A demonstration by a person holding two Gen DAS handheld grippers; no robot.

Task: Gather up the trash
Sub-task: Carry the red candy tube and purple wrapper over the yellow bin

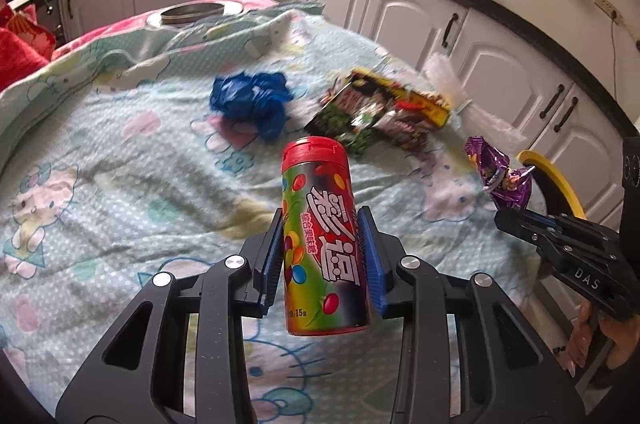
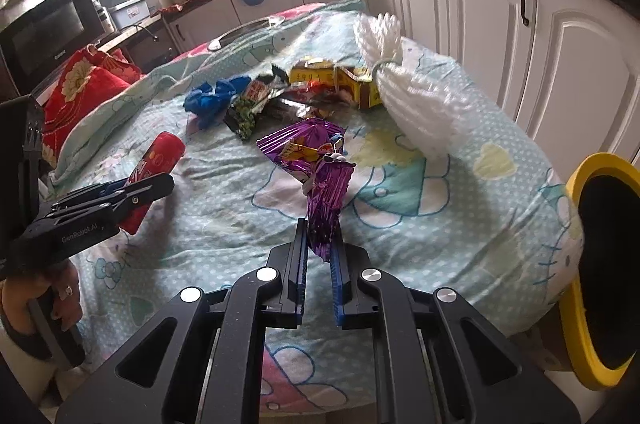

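Table edge: right edge of my table point(image 2: 500, 244) drops off beside white cabinets point(image 2: 492, 35); the yellow-rimmed bin point(image 2: 576, 183) sits just past that edge, near my right side.
Open room: bare cloth in front of and left of both grippers; the middle of the table is clear enough to move over.
Left gripper point(image 1: 322, 256): jaws partly closed, clamped on the candy tube point(image 1: 320, 236), lifted off the cloth.
Tube: red cap, rainbow label with candy dots, tilted slightly, cap pointing away from me.
Right gripper point(image 2: 320, 256): jaws nearly together, pinching the purple wrapper point(image 2: 320, 179) by its lower end, the rest sticking up.
Wrapper: shiny purple foil, crinkled, yellow print.
Still on table: blue bag point(image 1: 250, 99), crumpled; green wrapper point(image 1: 348, 121) and yellow box point(image 1: 412, 101) touching each other just right of it; white bundle point(image 2: 420, 103) near the right edge.
Far end: metal pan point(image 1: 192, 12); red cushion point(image 2: 80, 91) at left.
In the way: the litter pile lies beyond both grippers, nothing between the right gripper and the bin.
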